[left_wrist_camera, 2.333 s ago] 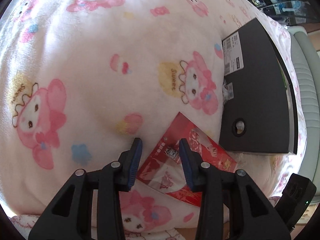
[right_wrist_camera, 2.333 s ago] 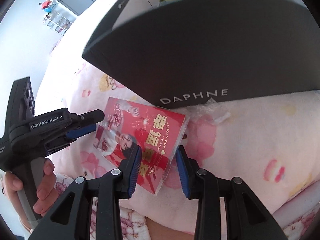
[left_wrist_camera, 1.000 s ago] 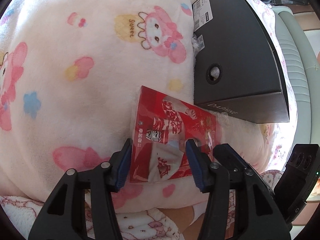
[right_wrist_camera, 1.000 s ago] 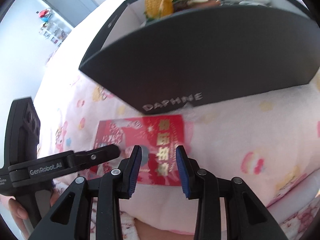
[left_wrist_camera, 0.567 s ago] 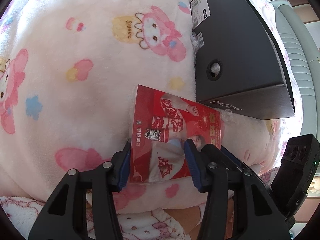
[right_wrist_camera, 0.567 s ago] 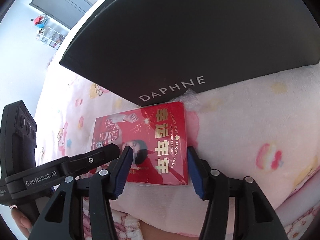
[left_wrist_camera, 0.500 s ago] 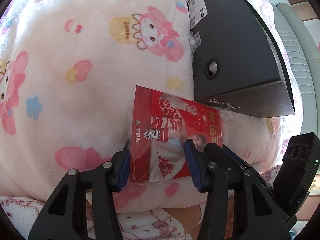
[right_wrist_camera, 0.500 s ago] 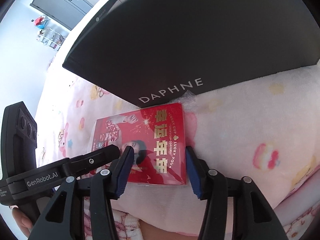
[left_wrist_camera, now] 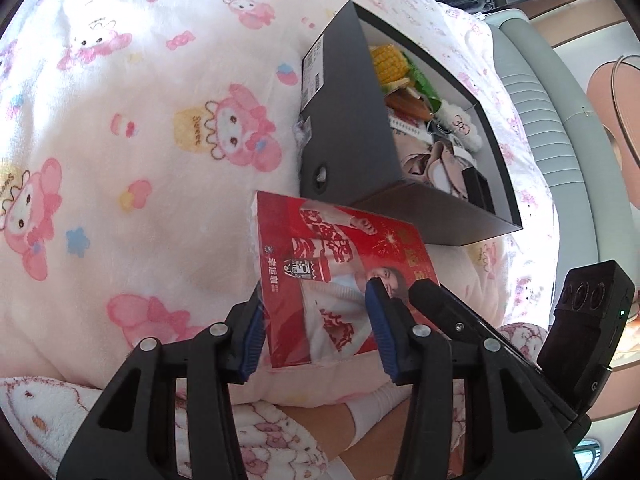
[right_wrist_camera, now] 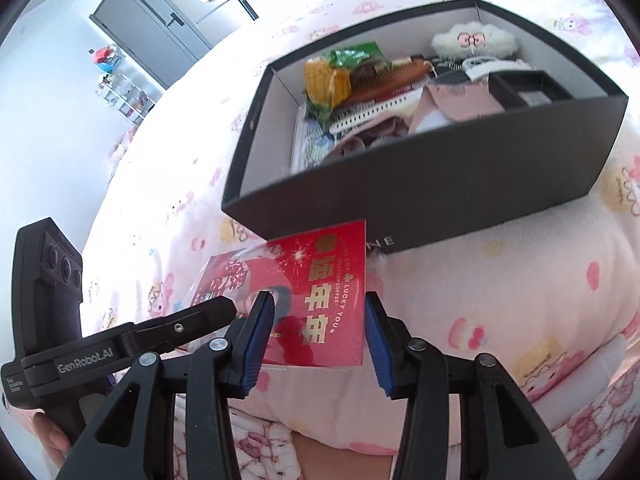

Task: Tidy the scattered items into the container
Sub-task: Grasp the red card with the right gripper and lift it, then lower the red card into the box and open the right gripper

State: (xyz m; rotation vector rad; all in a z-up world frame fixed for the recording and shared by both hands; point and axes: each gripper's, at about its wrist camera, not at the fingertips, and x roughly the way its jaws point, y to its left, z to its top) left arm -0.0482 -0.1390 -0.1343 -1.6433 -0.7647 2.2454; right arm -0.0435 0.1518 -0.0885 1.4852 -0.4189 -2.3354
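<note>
Quick status from my end. The red coffee packet [left_wrist_camera: 340,264] is sitting across both claws, right in front of the black box [left_wrist_camera: 348,120], over the pink cartoon blanket [left_wrist_camera: 140,120].

Left claw [left_wrist_camera: 316,292]: jaws partway apart. The packet's left edge is right against the left pad, and the right pad sits in front of the packet's face, so the packet runs on past it. I honestly can't tell if the pads are actually biting.

Right claw [right_wrist_camera: 318,298]: jaws are closing, with the right half of the packet between them. The right pad is at the packet's right edge and the left pad is in front of the printed face. Same deal, I can't tell if it's pinching.

From the right wrist cam, the packet's far corner covers the first letters printed on the box's near wall.

The box is open on top and already has stuff in it: a toy corn cob [right_wrist_camera: 320,76], a brown comb [right_wrist_camera: 384,74] and a white fluffy thing [right_wrist_camera: 472,40], plus some pink bits.
</note>
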